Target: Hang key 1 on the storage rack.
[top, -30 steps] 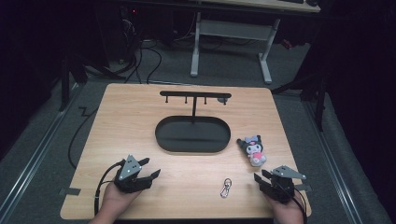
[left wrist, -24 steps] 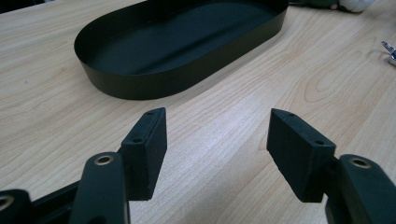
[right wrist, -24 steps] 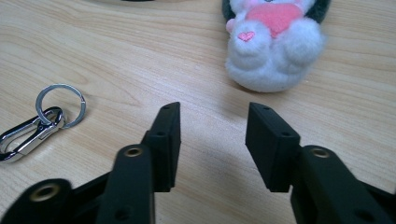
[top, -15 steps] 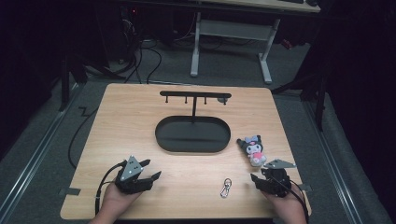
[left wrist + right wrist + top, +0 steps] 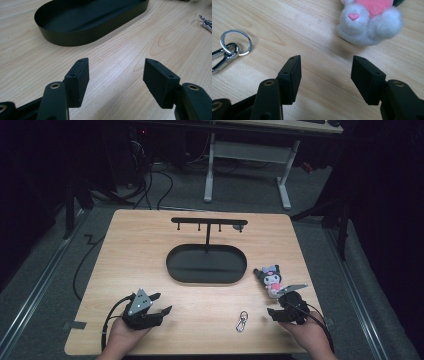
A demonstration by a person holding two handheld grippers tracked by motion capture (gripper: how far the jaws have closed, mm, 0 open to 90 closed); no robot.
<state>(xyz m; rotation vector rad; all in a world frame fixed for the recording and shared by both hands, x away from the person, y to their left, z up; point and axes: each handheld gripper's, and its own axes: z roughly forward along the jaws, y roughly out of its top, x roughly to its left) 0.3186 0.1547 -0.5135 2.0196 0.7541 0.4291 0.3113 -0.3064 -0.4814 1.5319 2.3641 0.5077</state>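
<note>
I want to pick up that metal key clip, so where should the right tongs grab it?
Grip the key clip across its narrow snap-hook body, from above. It lies flat on the table, and the thin ring offers little to pinch. The right tongs stand open nearby.

Fluffy cloth plush toy point(image 5: 372, 22), shiny metal key ring point(image 5: 230, 51), matt black tray point(image 5: 82, 37), pale wood-grain table point(image 5: 140, 42).

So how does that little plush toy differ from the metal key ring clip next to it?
The plush toy is soft and bulky, black, white and pink; the key ring clip is thin, shiny silver metal. The plush toy lies just ahead of the right gripper, while the key ring clip lies off to its left. Both rest loose on the wooden table, ungripped.
</note>
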